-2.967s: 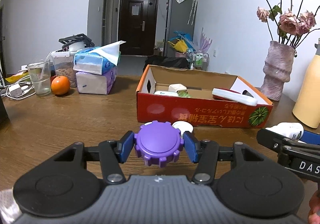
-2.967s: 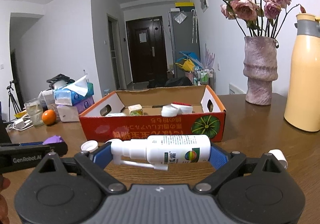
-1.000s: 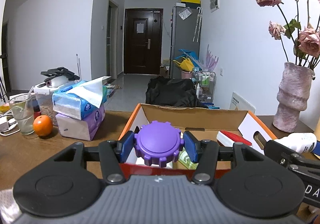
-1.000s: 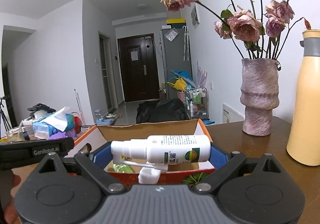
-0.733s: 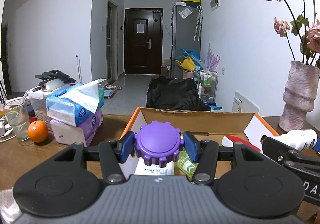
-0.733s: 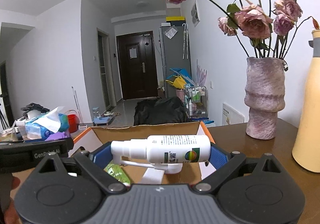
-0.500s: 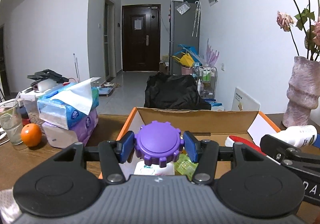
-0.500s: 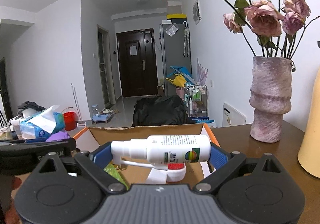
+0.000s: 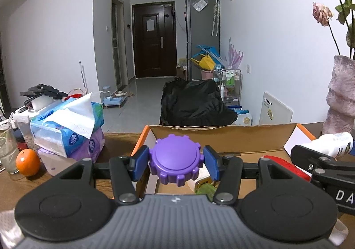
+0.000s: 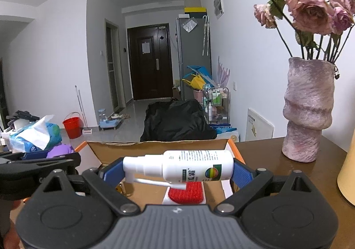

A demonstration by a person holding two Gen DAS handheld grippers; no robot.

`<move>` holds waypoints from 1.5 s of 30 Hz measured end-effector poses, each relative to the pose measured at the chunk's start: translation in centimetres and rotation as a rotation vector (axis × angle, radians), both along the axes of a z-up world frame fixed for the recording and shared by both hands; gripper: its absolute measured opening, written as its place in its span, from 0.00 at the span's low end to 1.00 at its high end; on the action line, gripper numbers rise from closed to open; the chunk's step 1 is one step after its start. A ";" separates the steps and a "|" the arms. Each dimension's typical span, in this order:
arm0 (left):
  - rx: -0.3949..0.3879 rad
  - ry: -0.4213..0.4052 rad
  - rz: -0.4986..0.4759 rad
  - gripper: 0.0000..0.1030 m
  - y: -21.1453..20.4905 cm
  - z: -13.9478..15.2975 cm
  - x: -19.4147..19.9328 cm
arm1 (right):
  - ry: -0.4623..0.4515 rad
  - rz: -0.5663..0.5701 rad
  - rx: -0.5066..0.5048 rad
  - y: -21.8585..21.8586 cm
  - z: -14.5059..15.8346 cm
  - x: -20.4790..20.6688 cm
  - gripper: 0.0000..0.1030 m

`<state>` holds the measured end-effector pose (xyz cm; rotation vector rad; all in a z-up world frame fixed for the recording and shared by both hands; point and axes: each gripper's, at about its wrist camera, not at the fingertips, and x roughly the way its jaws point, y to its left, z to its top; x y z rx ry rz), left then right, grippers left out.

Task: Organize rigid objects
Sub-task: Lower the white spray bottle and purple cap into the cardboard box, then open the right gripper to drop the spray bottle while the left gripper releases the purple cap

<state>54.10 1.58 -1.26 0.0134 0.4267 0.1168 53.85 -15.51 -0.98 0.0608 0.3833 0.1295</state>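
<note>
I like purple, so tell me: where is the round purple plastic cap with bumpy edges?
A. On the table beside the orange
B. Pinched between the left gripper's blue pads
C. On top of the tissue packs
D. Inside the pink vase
B: the round purple plastic cap sits clamped between the blue pads of the left gripper, over the open cardboard box.

Brown wooden table. On it: open cardboard box, orange-edged. Left of the box, stacked tissue packs, blue over purple; beside them an orange and a drinking glass. Right side: rough pink vase with dried roses; pale yellow jug at the far edge.
</note>
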 end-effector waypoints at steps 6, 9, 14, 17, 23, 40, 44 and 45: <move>0.009 0.030 -0.003 0.54 -0.2 -0.3 1.6 | 0.032 0.004 -0.012 0.3 -0.2 1.8 0.94; 0.017 0.049 -0.019 0.54 -0.4 -0.6 2.3 | 0.047 0.005 -0.015 0.3 -0.3 2.6 0.94; 0.029 0.081 -0.048 0.54 -0.7 -1.2 3.1 | 0.066 -0.003 -0.024 0.2 -0.4 3.7 0.94; 0.030 0.101 -0.058 0.54 -0.7 -1.5 3.3 | 0.075 -0.007 -0.025 0.1 -0.4 4.0 0.94; 0.034 0.117 -0.071 0.54 -0.8 -2.0 3.3 | 0.086 -0.004 -0.024 0.1 -0.6 4.2 0.94; 0.014 0.126 -0.066 0.57 -0.5 -2.0 3.7 | 0.140 0.020 -0.032 0.1 -1.2 4.8 0.94; 0.016 0.117 -0.036 0.78 -0.4 -1.9 3.7 | 0.123 0.023 -0.035 0.1 -0.9 4.5 0.95; 0.018 0.111 -0.028 0.81 -0.3 -1.9 3.6 | 0.121 0.021 -0.034 0.1 -0.9 4.5 0.96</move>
